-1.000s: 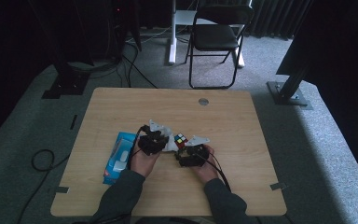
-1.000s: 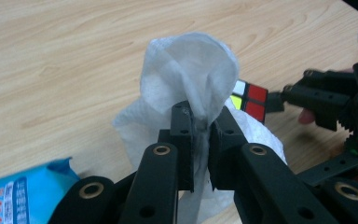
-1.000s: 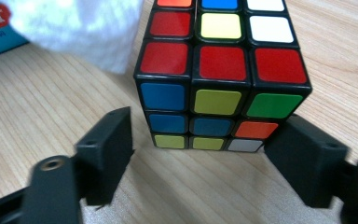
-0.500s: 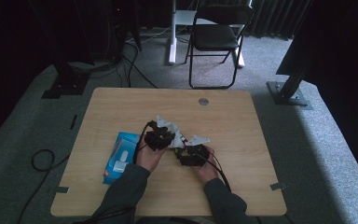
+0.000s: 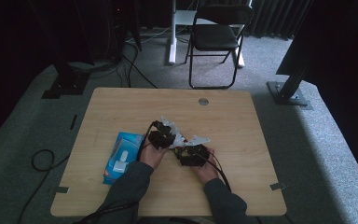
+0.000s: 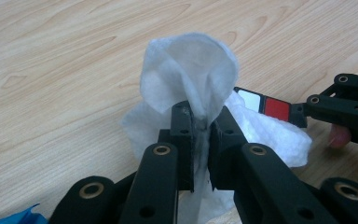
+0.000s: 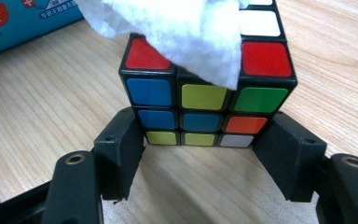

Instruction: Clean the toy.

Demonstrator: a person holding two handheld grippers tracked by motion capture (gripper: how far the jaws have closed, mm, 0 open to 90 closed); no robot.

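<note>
Wipe (image 6: 186,70) pinched in left hand-held gripper (image 6: 200,126), draped over cube (image 7: 205,93); right hand-held gripper (image 7: 205,156) apparently clamps cube's sides.

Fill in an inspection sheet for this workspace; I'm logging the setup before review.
Surface: wooden table, bare apart from the work.
Job's things: white wipe draped over the puzzle cube.
Clutter: blue wipe pack at the table's left.
Grippers: left gripper shut on the wipe; right gripper has just been closing, jaws on either side of the cube.
Cables: gripper cable trails back; loose cable on the floor.
Surroundings: folding chair, grey carpet.
</note>
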